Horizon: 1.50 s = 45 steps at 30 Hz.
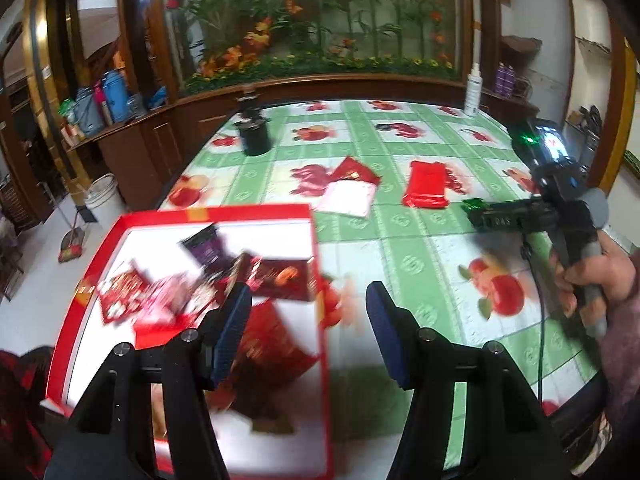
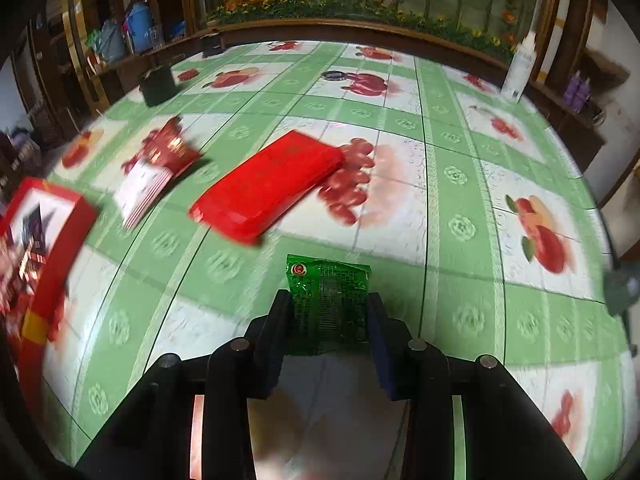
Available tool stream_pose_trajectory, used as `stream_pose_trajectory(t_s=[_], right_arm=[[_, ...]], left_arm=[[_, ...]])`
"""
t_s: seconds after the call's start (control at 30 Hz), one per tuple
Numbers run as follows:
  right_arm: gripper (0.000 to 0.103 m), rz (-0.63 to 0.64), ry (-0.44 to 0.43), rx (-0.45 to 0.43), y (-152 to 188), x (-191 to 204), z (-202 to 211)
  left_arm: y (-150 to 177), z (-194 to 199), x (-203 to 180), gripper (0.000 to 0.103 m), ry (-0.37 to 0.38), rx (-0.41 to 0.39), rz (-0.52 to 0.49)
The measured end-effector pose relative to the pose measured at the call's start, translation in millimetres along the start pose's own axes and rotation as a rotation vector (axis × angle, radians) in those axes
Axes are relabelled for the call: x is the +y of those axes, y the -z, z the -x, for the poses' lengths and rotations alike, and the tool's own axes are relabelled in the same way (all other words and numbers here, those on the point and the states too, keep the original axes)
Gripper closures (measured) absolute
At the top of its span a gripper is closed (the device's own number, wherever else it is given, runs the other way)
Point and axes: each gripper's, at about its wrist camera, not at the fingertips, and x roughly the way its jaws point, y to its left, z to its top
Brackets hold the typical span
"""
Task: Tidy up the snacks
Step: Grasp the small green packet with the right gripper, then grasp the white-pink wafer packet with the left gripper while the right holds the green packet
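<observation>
Left-wrist view: left gripper [image 1: 308, 312] hangs with jaws spread wide and nothing between them, above the right edge of the red box [image 1: 256, 213]; its left finger is over the box, its right over the tablecloth [image 1: 420, 248]; blurred snack packets [image 1: 208, 276] lie heaped inside the box; at 12 o'clock, a red-and-white packet [image 1: 352, 190]; just right of it, a red packet [image 1: 426, 184]; at 3 o'clock the right gripper [image 1: 474, 213] clamps a green packet [image 1: 473, 205]; at 11 o'clock, a black pot [image 1: 253, 134]; at 1 o'clock, a white bottle [image 1: 473, 90] by the far edge

Right-wrist view: right gripper [image 2: 330, 312] has its jaws pressed on the green packet [image 2: 328, 300], which is held above the cloth [image 2: 452, 224]; the red packet [image 2: 268, 184] lies at 11 o'clock, the red-and-white one [image 2: 154, 172] further to 10; the box [image 2: 52, 240] is at 9 o'clock, the bottle [image 2: 520, 68] at 1
</observation>
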Motion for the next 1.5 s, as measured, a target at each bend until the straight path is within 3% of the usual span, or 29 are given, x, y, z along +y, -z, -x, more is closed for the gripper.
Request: stream_pose_trajectory(t_s=[0.3,0.47,0.63,0.8,0.9,1.03,1.13,1.17,1.2,1.5], right_arm=[[0.063,-0.007,-0.028,-0.093,-9,-22,-11],[0.062,-0.024,-0.062,-0.067,-13,-27,-11],[0.062,-0.109,-0.152,-0.029,-16,-44,-11],[0.062,-0.13,-0.168,-0.014,-17,-47,-11],[0.062,-0.106,-0.145,-0.011,-17,-43,-11],[0.062,-0.11,-0.148,-0.005,-17,-43,-11],[0.062,-0.102,-0.143,-0.004,-17,-42,-11],[0.062,-0.094,-0.137,-0.005,-17,-41,-11],[0.062,-0.087,-0.132,-0.005,-17,-40,-11],[0.064,-0.115,-0.182,0.005,-16,-48,-10]], left_arm=[[-61,-62,-44,0.041,0.057,0.025,-0.036],[-86,-120,-58,0.041,0.05,0.125,-0.049],[-89,-164,-60,0.041,-0.007,0.22,-0.074],[-87,-186,-57,0.041,-0.024,0.261,-0.062],[-86,-187,-59,0.042,-0.005,0.241,-0.059],[-85,-185,-66,0.063,0.034,0.227,-0.07],[-81,-180,-72,0.066,0.056,0.22,-0.081],[-80,-177,-74,0.076,0.068,0.218,-0.082],[-78,-174,-77,0.079,0.082,0.214,-0.091],[-49,-130,-96,0.086,0.225,0.193,-0.052]])
